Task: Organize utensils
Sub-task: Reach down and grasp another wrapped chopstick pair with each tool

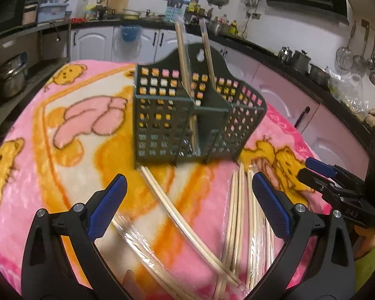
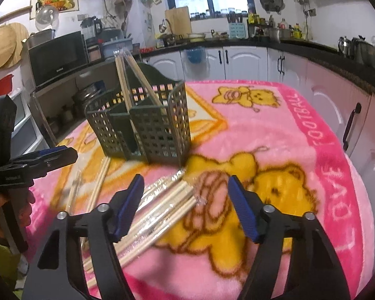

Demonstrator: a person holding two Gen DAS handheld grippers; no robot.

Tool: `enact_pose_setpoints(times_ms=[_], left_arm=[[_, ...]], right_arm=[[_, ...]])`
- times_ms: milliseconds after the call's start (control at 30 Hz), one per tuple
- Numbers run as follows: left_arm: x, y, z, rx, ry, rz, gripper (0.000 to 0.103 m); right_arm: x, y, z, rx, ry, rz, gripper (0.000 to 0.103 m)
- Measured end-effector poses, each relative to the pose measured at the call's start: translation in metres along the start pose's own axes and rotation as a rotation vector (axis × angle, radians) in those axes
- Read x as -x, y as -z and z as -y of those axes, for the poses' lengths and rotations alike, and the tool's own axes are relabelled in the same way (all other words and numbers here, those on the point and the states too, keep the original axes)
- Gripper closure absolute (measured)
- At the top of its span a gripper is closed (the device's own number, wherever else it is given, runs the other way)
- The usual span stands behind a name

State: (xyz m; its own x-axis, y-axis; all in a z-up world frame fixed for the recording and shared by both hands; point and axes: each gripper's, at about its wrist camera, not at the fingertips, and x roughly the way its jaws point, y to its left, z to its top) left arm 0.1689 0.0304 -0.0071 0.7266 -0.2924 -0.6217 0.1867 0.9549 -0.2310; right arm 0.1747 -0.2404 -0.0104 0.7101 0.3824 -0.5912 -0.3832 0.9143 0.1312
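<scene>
The pink blanket point(image 2: 300, 175) is reading "LOVE FOOTBALL". The left gripper point(image 1: 187, 205) and right gripper point(image 2: 186, 207) are hovering wide apart, empty, over wrapped chopsticks point(image 2: 162, 210) near the utensil caddy point(image 2: 142, 130).

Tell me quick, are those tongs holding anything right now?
Left tongs: open, holding nothing.
Right tongs: open, holding nothing.

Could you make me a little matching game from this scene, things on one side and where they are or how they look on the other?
1. holder
2. loose chopsticks
3. blanket
4. left gripper

a. open, holding nothing
b. lying on the blanket
c. pink, with yellow bears
d. dark green, upright, two chopstick packs inside

Pairs: 1-d, 2-b, 3-c, 4-a
</scene>
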Motion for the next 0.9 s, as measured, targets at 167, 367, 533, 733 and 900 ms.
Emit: enact_pose_setpoints(times_ms=[167, 367, 533, 733, 900], left_arm=[[-0.014, 0.005, 0.007, -0.017, 0.041, -0.058, 0.037], [-0.037, 0.011, 0.021, -0.048, 0.095, -0.155, 0.071], [-0.058, 0.012, 0.034, -0.092, 0.099, -0.214, 0.081], [-0.079, 0.009, 0.048, -0.14, 0.09, -0.261, 0.083], [-0.094, 0.009, 0.053, -0.174, 0.053, -0.288, 0.083]], right_arm=[[-0.011, 0.004, 0.005, -0.006, -0.027, -0.062, 0.066], [-0.031, 0.002, 0.014, -0.044, -0.064, -0.135, 0.072], [-0.053, -0.01, 0.018, -0.063, -0.088, -0.185, 0.073], [-0.081, -0.016, 0.028, -0.095, -0.097, -0.244, 0.078], [-0.094, -0.016, 0.035, -0.134, -0.129, -0.269, 0.078]])
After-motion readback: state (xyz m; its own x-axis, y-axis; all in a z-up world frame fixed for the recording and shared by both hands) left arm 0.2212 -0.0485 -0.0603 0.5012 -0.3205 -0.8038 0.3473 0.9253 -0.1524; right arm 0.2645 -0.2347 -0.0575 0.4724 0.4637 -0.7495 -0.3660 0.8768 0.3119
